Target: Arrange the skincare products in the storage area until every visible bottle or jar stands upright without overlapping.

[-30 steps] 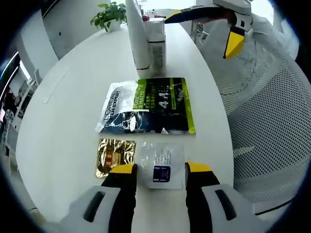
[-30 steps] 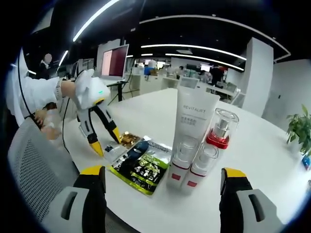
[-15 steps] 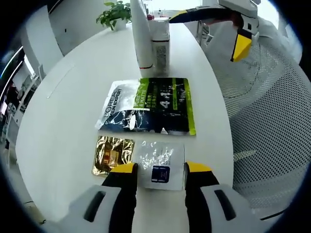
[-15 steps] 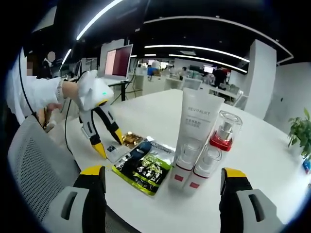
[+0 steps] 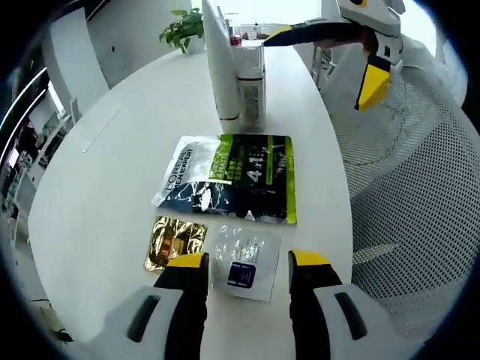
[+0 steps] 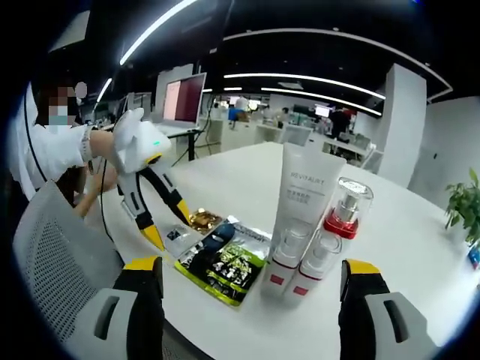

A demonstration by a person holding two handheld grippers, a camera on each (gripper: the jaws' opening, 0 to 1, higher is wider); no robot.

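While spread left hand-held gripper [image 5: 246,266] straddles clear sachet [image 5: 243,260], right hand-held gripper [image 6: 251,279] spread.

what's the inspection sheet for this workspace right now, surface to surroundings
surface: white round table, bare around the products
job's things: white tube and three pump bottles upright, close together
clutter: green sachet, gold sachet, clear sachet lying flat
grippers: left gripper open over clear sachet; right gripper open, empty
cables: black cable beside the person's sleeve
surroundings: mesh chair, potted plant, open office
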